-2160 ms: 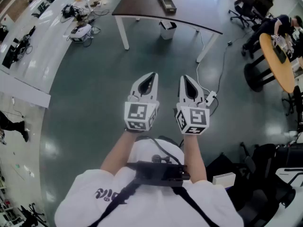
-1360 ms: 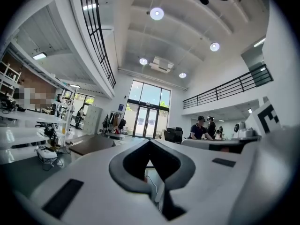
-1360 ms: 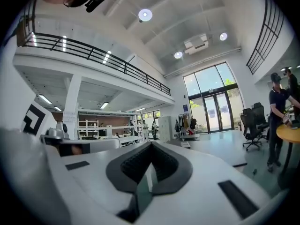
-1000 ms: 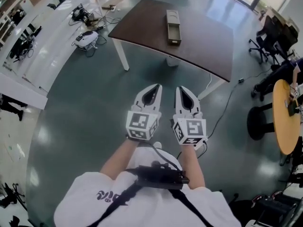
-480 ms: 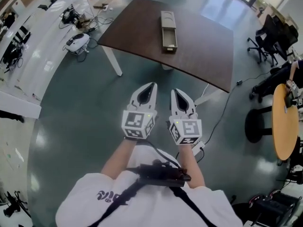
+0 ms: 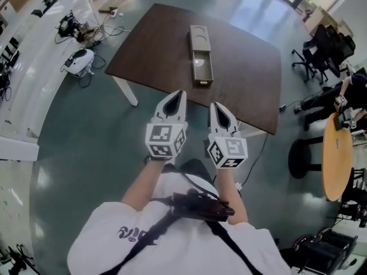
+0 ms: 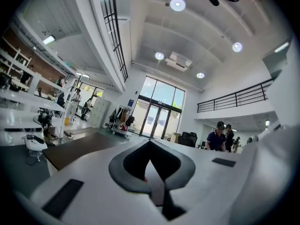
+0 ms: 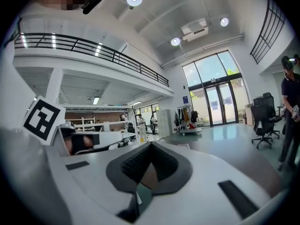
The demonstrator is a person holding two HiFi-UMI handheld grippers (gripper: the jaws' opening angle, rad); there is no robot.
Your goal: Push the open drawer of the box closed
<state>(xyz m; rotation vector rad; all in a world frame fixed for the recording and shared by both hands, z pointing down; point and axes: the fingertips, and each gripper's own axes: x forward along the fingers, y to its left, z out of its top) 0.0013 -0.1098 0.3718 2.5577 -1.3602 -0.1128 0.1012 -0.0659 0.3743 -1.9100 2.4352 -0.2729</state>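
Note:
A long tan box (image 6: 199, 44) lies on a dark brown table (image 6: 246, 67), and its open drawer (image 6: 202, 73) sticks out toward the near table edge. Something small and round lies in the drawer. My left gripper (image 6: 179, 95) and right gripper (image 6: 214, 106) are held side by side in the air, short of the table's near edge and apart from the box. Both are shut with nothing between the jaws. In the left gripper view the left gripper (image 7: 150, 142) points level over the tabletop (image 7: 79, 149). The right gripper (image 8: 151, 145) looks out across the hall.
Black office chairs (image 6: 321, 44) stand right of the table, with a round wooden table (image 6: 335, 159) further right. White benches with equipment (image 6: 74, 59) run along the left. A cable (image 6: 261, 145) trails on the green floor below the table's near right corner. People stand in the hall (image 7: 219, 137).
The table and box have come nearer and lower in the head view. Both grippers stay shut, side by side, now just short of the table's near edge.

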